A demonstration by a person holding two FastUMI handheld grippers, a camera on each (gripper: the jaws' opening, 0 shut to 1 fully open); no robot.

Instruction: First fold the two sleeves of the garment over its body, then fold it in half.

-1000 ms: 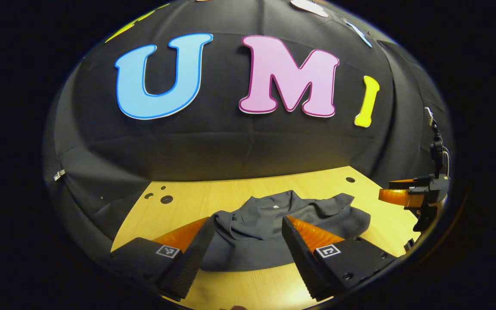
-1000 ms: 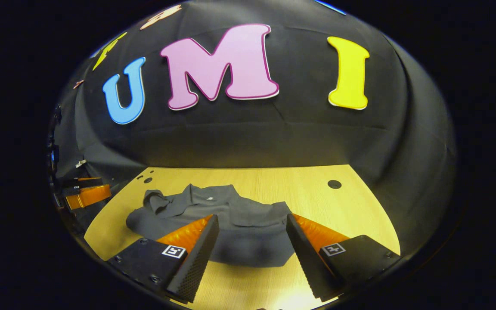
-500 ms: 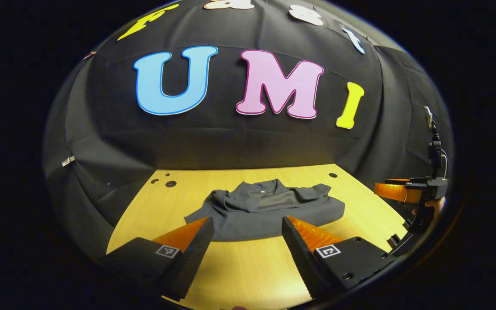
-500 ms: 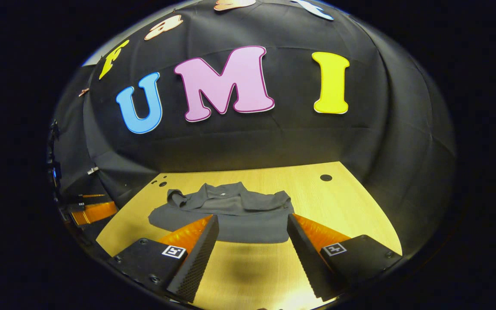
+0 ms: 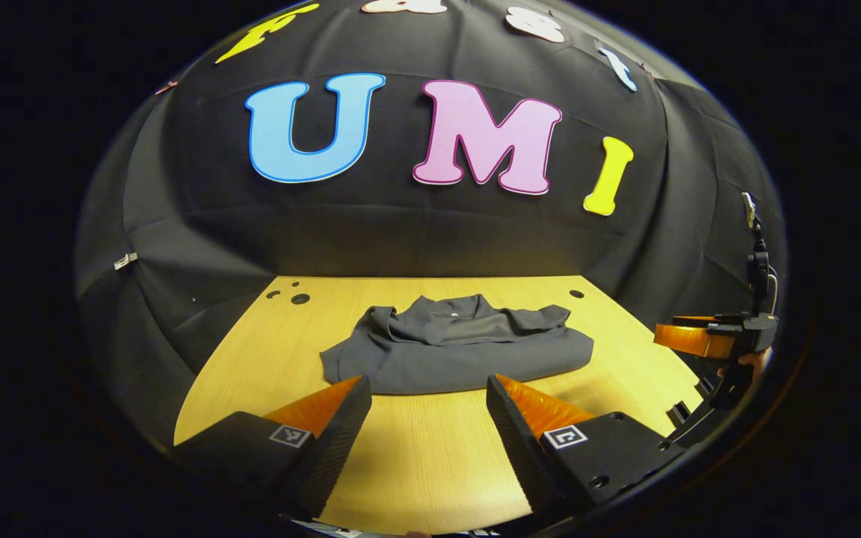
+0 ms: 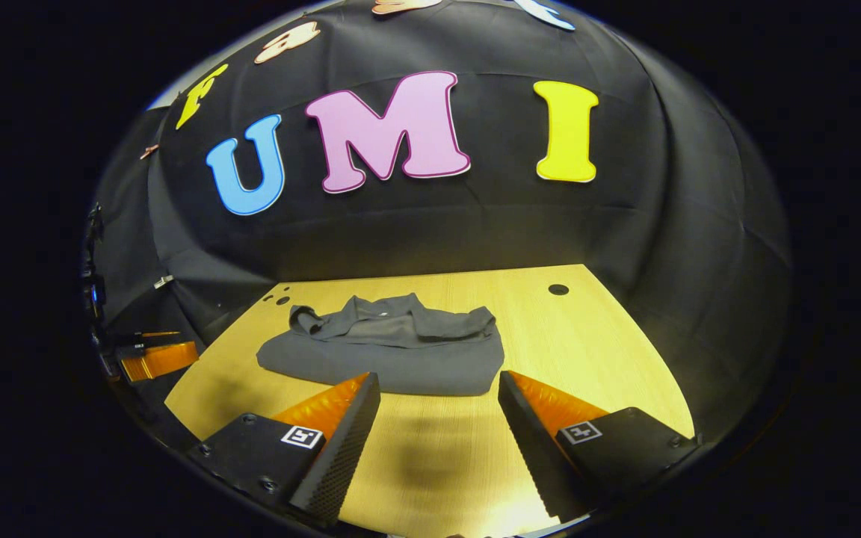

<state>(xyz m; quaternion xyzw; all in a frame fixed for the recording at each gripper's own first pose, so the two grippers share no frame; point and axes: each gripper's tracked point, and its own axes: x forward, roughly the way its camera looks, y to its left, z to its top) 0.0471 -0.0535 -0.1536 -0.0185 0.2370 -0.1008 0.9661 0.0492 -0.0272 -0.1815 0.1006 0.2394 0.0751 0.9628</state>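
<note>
Black cloth walls in a pale wooden counter where the dark grey garment lies folded into a flat bundle, collar toward the wall, well back from both tools. From the left gripper view, the left tool hangs with its 2 fingers spread wide, holding nothing. The right tool likewise gapes empty. How the sleeves lie within the rumpled upper layer is hard to make out.
</note>
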